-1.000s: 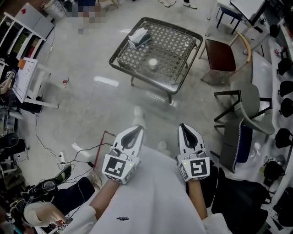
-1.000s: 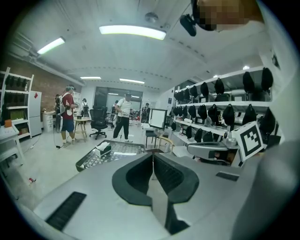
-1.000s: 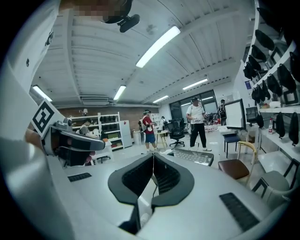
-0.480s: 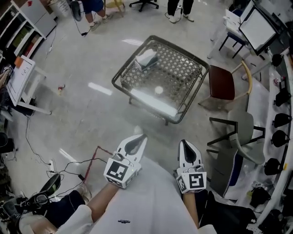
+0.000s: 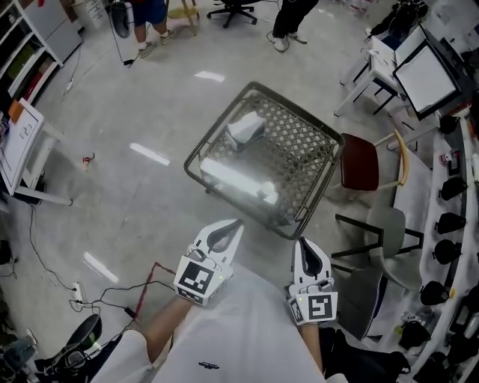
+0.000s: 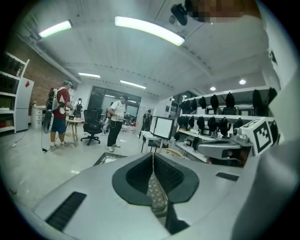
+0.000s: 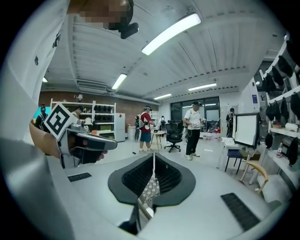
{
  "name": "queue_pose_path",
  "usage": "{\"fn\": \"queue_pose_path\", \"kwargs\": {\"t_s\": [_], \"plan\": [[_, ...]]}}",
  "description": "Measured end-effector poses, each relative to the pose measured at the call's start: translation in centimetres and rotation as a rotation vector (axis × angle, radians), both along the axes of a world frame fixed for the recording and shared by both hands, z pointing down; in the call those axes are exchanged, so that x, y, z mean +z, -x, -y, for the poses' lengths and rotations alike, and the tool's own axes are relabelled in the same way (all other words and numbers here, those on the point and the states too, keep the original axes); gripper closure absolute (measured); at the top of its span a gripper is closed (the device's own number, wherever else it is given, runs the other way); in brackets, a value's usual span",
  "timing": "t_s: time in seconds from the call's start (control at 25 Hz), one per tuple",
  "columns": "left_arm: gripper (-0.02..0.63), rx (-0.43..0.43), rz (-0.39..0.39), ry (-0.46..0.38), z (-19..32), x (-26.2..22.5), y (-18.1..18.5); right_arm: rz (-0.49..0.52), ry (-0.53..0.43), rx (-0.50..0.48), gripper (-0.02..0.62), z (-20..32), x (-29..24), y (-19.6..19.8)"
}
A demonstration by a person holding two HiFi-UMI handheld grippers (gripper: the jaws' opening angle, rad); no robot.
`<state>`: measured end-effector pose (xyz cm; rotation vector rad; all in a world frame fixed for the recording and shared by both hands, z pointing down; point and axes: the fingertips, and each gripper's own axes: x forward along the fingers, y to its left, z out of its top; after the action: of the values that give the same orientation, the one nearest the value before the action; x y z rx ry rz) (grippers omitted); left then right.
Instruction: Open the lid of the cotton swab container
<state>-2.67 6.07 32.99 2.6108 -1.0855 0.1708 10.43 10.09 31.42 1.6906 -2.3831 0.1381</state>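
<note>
both grippers shut and empty, table dead ahead

my left gripper (image 5: 233,224) and right gripper (image 5: 300,243) are held side by side just in front of my body, level with each other and a little apart. in each gripper view the jaws are pressed together with nothing between them.

cables (image 5: 120,288) trail over the floor at 9 o'clock. at 12 o'clock stands a low table (image 5: 299,153) with a mesh top, well beyond both tips. a small pale round thing (image 5: 268,197) near its closest edge looks like the cotton swab container, but glare washes over it and i can't make out its lid. a white box (image 5: 245,129) sits further back on the table. a chair (image 5: 359,163) with a dark red seat stands just beside the table at 2 o'clock. people (image 5: 288,15) stand far off at 12 o'clock.
</note>
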Motion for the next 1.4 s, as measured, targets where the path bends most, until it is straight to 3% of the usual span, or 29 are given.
{"fn": "queue_pose_path", "kwargs": {"t_s": [0.16,0.36,0.56,0.92,1.16,1.4], "plan": [[0.598,0.054,-0.017,0.011,3.3,0.9,0.3,-0.028,0.006,0.052,0.594,2.9,0.5,0.7],[0.598,0.151,0.025,0.001,6.6,1.6,-0.2,-0.014,0.024,0.128,0.594,4.7,1.0,0.3],[0.598,0.171,0.033,0.002,9.2,1.1,-0.4,0.014,0.03,0.165,0.594,6.0,1.1,-0.4],[0.598,0.237,0.059,0.037,9.0,3.5,-2.8,0.042,0.019,0.178,0.594,8.9,2.3,-1.7],[0.597,0.281,0.091,0.073,8.9,6.3,-4.2,0.054,0.063,0.153,0.594,9.8,3.6,-2.0],[0.597,0.318,0.146,0.033,10.3,11.1,-5.6,0.06,0.108,0.132,0.594,11.4,7.2,-2.8]]}}
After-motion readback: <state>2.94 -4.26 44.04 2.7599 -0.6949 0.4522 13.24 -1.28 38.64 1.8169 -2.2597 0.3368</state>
